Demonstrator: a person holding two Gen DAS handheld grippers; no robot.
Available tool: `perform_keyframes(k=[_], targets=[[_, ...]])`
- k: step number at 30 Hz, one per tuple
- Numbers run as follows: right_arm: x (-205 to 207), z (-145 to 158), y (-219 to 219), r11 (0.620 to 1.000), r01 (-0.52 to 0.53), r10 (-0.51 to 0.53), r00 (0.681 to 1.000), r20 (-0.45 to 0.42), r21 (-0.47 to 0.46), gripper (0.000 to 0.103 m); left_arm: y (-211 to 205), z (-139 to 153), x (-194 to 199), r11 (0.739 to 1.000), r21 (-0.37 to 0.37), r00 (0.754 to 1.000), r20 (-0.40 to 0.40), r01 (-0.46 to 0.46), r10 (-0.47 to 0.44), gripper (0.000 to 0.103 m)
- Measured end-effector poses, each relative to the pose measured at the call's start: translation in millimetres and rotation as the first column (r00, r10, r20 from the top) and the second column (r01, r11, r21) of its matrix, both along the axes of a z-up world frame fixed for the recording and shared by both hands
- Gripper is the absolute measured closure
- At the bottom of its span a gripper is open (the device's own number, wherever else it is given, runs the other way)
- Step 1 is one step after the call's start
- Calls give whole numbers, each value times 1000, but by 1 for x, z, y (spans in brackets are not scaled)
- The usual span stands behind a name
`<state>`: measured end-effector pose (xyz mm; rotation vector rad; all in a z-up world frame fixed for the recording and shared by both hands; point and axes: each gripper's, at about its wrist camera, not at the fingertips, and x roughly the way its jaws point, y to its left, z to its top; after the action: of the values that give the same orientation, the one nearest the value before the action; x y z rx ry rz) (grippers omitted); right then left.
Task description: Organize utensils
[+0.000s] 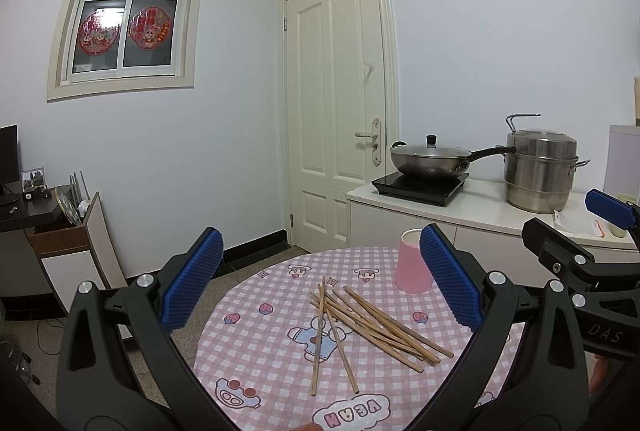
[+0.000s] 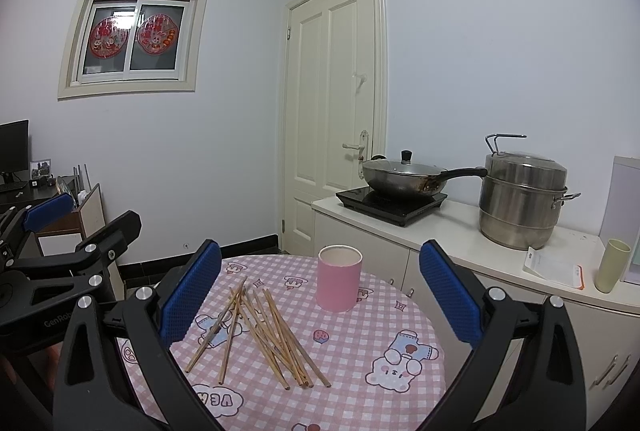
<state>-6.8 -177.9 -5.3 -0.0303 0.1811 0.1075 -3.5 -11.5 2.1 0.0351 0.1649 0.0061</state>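
Several wooden chopsticks (image 1: pixel 368 323) lie in a loose pile on a round table with a pink checked cloth (image 1: pixel 264 351). A pink cup (image 1: pixel 412 263) stands upright behind them. My left gripper (image 1: pixel 320 287) is open and empty, held above the pile. My right gripper (image 2: pixel 320 295) is open and empty too, above the table, with the chopsticks (image 2: pixel 264 335) and the cup (image 2: pixel 339 277) between its fingers in view. The right gripper also shows at the right edge of the left wrist view (image 1: pixel 580 243).
A white counter (image 2: pixel 460 231) to the right holds an induction hob with a lidded wok (image 2: pixel 400 179), a steel steamer pot (image 2: pixel 520 203), a green cup (image 2: pixel 610 265) and a paper packet. A door stands behind; a low cabinet (image 1: pixel 80 231) at left.
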Motion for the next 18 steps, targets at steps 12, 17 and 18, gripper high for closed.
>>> perform_keyframes(k=[12,17,18], targets=[[0,0,2,1000,1,-1,1000,-6,-3,7,1,-1,1,1000,-1,1000,-5,3,-3,6],[0,-1,3,1000,2,-2,1000,-7,-4,7,3,-4,1,1000,-2,1000,-8,4,-4,6],[0,-1,3,1000,2,-2,1000,-7,-4,7,3,-4,1,1000,-2,1000,-8,4,-4,6]])
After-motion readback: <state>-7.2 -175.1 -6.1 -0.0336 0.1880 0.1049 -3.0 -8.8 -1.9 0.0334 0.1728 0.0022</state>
